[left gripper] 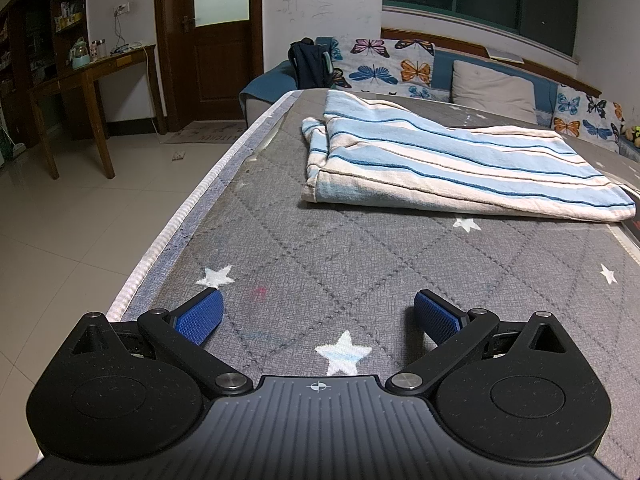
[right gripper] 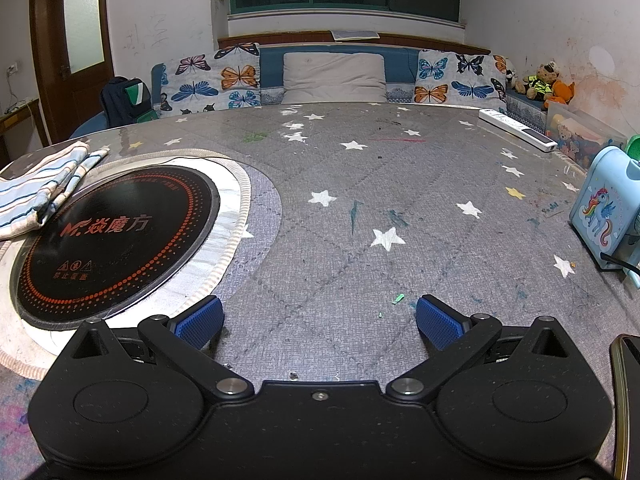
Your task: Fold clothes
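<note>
A blue-and-white striped cloth [left gripper: 452,164] lies folded on the grey star-patterned table cover [left gripper: 320,248], ahead and to the right of my left gripper [left gripper: 318,312]. The left gripper is open and empty, low over the table near its left edge. In the right wrist view the same cloth [right gripper: 40,188] shows at the far left, its corner lying on a round black induction cooktop [right gripper: 120,232]. My right gripper [right gripper: 320,316] is open and empty over the bare cover, well to the right of the cloth.
A blue unicorn box [right gripper: 604,208] stands at the table's right edge, with a white power strip [right gripper: 520,130] farther back. A sofa with butterfly cushions [right gripper: 332,76] runs behind the table. Tiled floor [left gripper: 72,216] and a wooden desk [left gripper: 80,92] lie to the left.
</note>
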